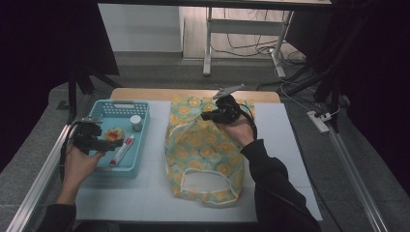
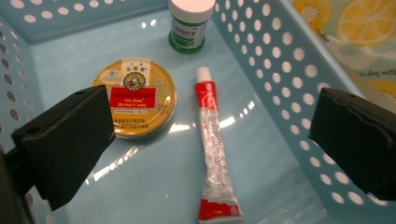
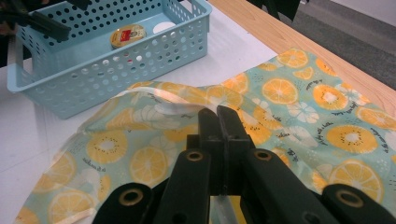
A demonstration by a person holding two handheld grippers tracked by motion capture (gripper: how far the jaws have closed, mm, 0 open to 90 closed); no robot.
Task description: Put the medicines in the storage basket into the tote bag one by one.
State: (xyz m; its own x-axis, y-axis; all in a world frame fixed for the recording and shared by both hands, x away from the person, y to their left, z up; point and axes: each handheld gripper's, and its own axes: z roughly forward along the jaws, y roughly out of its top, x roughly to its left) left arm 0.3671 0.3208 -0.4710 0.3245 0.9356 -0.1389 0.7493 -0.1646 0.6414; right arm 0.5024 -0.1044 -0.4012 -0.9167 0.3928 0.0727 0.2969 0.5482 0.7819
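- Hovering over the blue basket [image 1: 114, 140], the left claw [image 1: 112, 143] has its jaws spread wide, nothing between the pads.
- In the left gripper view the jaws straddle the basket [image 2: 289, 60] floor, pointing down into it; red-and-white tube [image 2: 214, 154] lies between them, nearer the right-hand jaw, untouched.
- Round gold tin [image 2: 135, 95] lies flat on the basket floor, just beside the tube, partly covered by the left-hand jaw in that view.
- Small green-label bottle [image 2: 189, 25] with white cap stands upright at the far end of the basket, beyond the tube's cap.
- High view, same basket contents: tin [image 1: 114, 134], tube [image 1: 122, 151], bottle [image 1: 136, 123].
- Right claw [image 1: 207, 116] is outside the basket, to its right, on the yellow citrus-print cloth bag [image 1: 203, 154].
- Right claw [image 3: 218, 116] jaws are pressed together, pinching a raised fold of the bag [image 3: 289, 102] near its upper edge.
- The bag lies flat on the white table [image 1: 154, 193] just beside the basket; its handle opening is at the end nearest the person.
- Basket [image 3: 107, 70] sits near the left edge of the table; in the right gripper view the tin [image 3: 128, 35] is inside it.
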